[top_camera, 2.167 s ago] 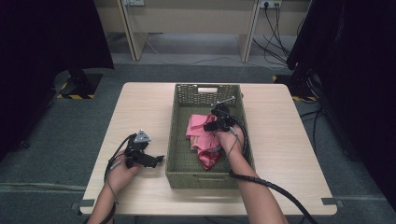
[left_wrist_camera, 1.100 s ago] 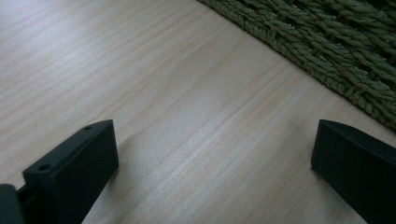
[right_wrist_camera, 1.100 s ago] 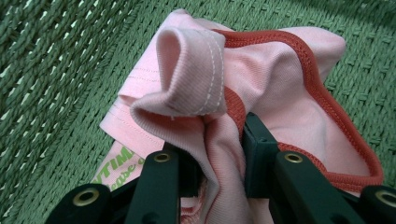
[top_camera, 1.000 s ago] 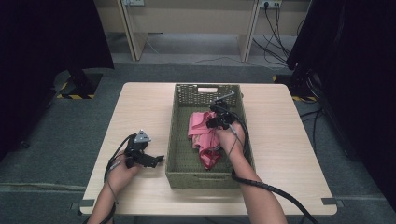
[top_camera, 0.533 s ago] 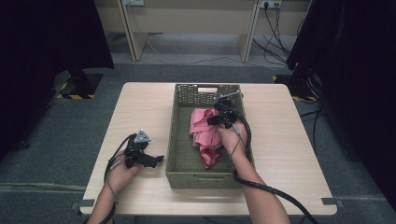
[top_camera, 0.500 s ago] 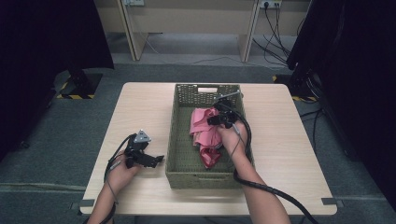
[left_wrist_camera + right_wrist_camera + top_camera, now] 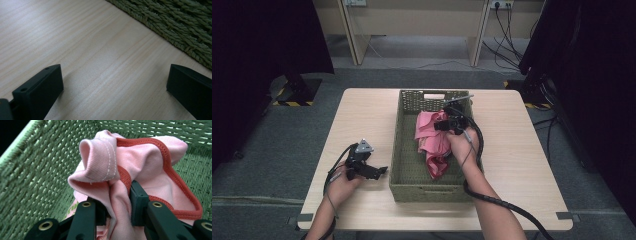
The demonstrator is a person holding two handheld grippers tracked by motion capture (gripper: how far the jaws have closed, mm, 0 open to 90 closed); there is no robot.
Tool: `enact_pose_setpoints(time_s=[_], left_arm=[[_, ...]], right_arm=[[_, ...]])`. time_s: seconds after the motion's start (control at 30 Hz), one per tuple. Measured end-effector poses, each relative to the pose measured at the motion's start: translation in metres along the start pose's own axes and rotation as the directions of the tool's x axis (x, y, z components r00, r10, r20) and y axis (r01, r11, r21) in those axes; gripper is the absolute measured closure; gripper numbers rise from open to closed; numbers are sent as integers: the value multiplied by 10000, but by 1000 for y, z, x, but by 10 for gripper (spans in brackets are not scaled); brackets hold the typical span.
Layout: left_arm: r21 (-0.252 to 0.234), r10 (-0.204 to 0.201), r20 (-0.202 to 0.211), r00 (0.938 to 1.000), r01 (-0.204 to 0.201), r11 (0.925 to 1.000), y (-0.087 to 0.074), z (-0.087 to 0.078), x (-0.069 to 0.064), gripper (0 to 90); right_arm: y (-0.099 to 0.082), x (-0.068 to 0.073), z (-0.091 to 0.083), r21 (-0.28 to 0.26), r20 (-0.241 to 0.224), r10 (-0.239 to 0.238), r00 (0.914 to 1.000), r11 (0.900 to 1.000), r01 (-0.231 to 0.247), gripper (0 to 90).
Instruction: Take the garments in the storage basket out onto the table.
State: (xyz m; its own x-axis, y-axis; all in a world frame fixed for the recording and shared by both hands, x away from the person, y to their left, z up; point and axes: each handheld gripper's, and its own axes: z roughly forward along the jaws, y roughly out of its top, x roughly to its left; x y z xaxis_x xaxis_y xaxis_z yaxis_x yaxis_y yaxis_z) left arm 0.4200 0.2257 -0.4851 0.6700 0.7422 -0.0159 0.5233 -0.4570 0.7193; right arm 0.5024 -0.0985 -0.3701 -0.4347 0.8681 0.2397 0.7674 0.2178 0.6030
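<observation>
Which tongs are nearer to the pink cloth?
Right. The right tongs are shut on the pink cloth inside the basket; the left tongs rest open on the table, outside the basket.

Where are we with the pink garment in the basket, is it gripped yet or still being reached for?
Done: the right gripper is shut on a fold of the pink garment, with cloth bunched between its jaws. In hand: the garment hangs partly gathered, its lower end still lying inside the green woven basket. Left: lifting it fully out. The left gripper rests open on the table beside the basket, holding nothing.
</observation>
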Motion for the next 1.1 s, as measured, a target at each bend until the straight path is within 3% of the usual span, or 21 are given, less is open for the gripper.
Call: enact_pose_setpoints(time_s=[0.23, 0.5, 0.7, 0.83, 1.1], left_arm=[[-2, -1, 2, 10000, 1, 10000, 0, 0, 0, 0], [-5, -1, 4, 10000, 1, 10000, 0, 0, 0, 0], [-2, -1, -1, 10000, 1, 10000, 0, 0, 0, 0], [-1, 2, -2, 10000, -2, 10000, 0, 0, 0, 0], [-1, 2, -3, 10000, -2, 10000, 0, 0, 0, 0]], right_arm=[[2, 2, -5, -198, -119, -10, 9999, 9998, 7, 716], [0, 1, -13, -622, 135, -180, 9997, 9979, 188, 715], [-2, 3, -23, -1104, 40, -348, 9994, 9933, 350, 714], [-2, 3, -30, -1414, 251, -494, 9985, 9886, 525, 714], [-2, 0, -39, -1927, 133, -452, 9989, 9801, 470, 714]])
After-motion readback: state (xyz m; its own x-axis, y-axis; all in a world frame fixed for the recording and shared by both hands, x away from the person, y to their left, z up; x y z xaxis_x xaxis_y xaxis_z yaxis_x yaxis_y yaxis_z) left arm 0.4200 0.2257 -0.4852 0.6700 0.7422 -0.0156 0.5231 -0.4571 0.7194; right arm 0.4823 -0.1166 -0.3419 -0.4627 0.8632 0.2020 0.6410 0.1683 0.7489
